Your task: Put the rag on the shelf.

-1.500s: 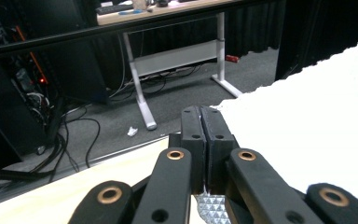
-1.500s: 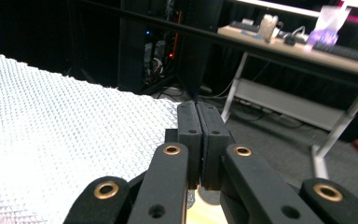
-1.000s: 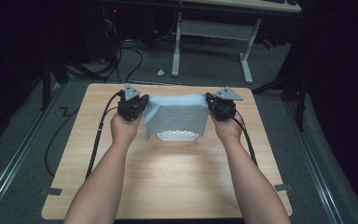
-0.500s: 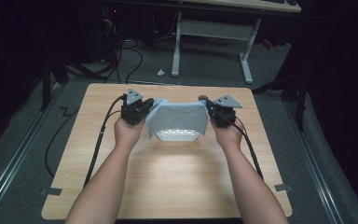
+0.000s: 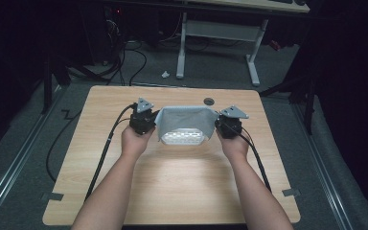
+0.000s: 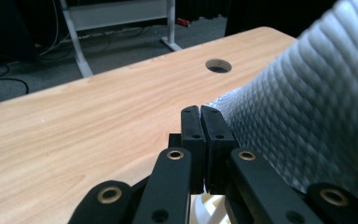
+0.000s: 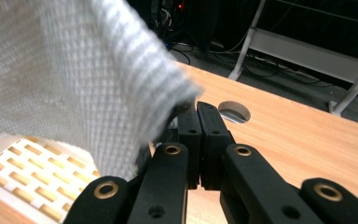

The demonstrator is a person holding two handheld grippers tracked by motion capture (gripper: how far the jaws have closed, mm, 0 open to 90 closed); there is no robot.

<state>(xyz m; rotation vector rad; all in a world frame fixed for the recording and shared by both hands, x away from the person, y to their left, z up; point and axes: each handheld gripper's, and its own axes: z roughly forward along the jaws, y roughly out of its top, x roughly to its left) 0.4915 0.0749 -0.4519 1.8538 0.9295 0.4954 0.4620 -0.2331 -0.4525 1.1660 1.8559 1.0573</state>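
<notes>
Right now the wooden counter (image 5: 172, 191) takes up most of the scene, with a round cable hole (image 5: 209, 101) near its far edge and a dark floor with desk legs beyond it. Stretched above the middle of the counter is a grey waffle-weave cloth (image 5: 184, 117), held taut by its two upper corners so that it hangs like a small canopy. Beneath it, resting on the counter, sits a white slotted basket (image 5: 182, 138), its near edge poking out from under the cloth's lower hem. The person's forearms reach in from the near side, one to each end of the cloth. The left gripper (image 5: 149, 120) has its fingers (image 6: 192, 126) clenched together on the cloth's left corner, the fabric rising away beside them in the left gripper view. The right gripper (image 5: 219, 125) likewise has its fingers (image 7: 209, 130) pressed tight on the right corner, with the cloth draping over them and the basket's slots visible below in the right gripper view.
</notes>
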